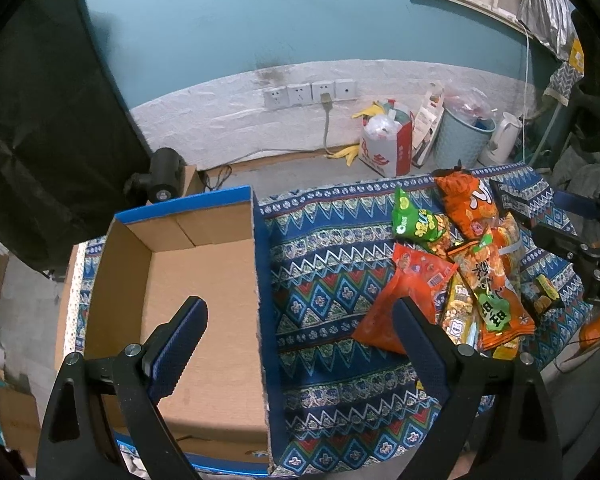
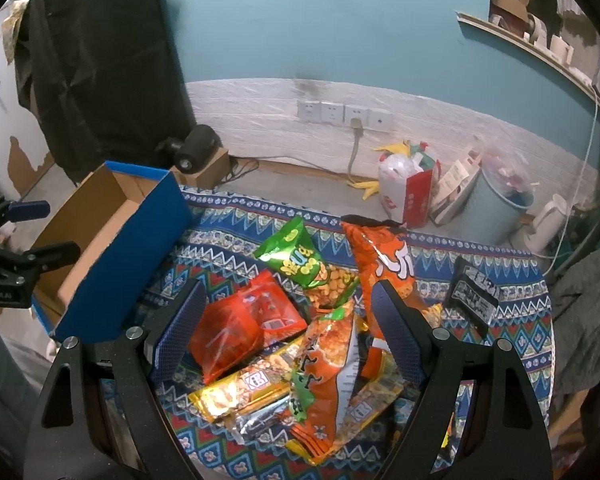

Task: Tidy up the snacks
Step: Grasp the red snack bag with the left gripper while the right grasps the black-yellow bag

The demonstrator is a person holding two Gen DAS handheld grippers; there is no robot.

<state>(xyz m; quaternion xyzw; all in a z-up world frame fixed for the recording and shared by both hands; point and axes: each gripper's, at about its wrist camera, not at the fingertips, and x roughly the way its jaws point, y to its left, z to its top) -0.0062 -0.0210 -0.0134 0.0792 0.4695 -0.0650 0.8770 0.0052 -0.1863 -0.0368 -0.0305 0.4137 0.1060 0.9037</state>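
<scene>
A heap of crinkly foil and plastic snack bags lies on the right part of the bench (image 1: 324, 280), which is covered with a woven-look cloth printed in blue, white, red and green zigzags and diamonds. To the left of the heap stands an open cardboard box (image 1: 204, 280), plain brown and smooth inside, blue on its outer walls, with nothing in it. In the heap, a glossy red-orange packet (image 2: 244, 320) lies nearest the box, roughly flat, its long axis running from the near left toward the far right. Beyond it a small green bag (image 2: 296, 256) of round yellow snacks points its sealed top toward the far wall. A long orange bag (image 2: 384, 264) with white characters stretches lengthwise away from the camera, its dark crimped top at the far end. In front, an orange and green pouch (image 2: 324, 364) lies across a gold foil packet (image 2: 240, 392) whose long axis runs left to right. A dark rectangular pack (image 2: 474, 292) sits apart at the right. The left tool (image 1: 300, 328) hangs with its ribbed blue pads spread wide, one over the box floor and one over the red-orange packet, gripping nothing. The right tool (image 2: 288, 324) is likewise spread wide above the heap, its pads straddling the packets without closing on any.
</scene>
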